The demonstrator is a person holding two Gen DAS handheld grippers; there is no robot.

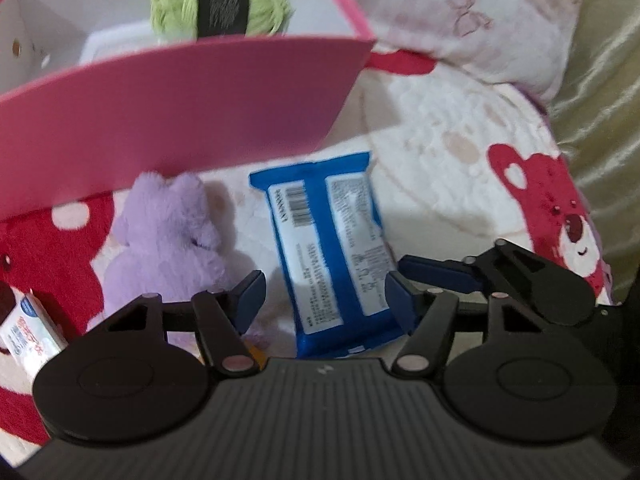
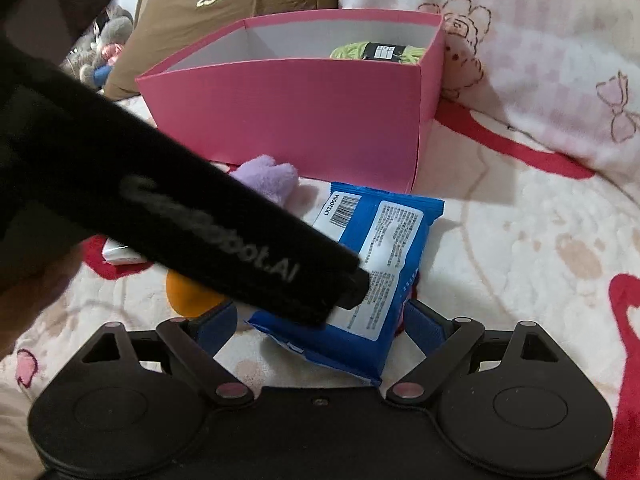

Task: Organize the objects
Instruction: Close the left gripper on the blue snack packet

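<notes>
Straddling blue packet (image 1: 336, 256): left claw (image 1: 325, 294)

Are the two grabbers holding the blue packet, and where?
Not yet. Both the left gripper and right gripper straddle the near end of the blue packet, jaws open, pads not pressing.

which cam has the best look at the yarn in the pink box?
Left wrist. The green yarn sits large near the top of the frame, with its black label readable as a band, though blurred and cut by the top edge. Right wrist shows only a small strip of the yarn over the box wall.
</notes>
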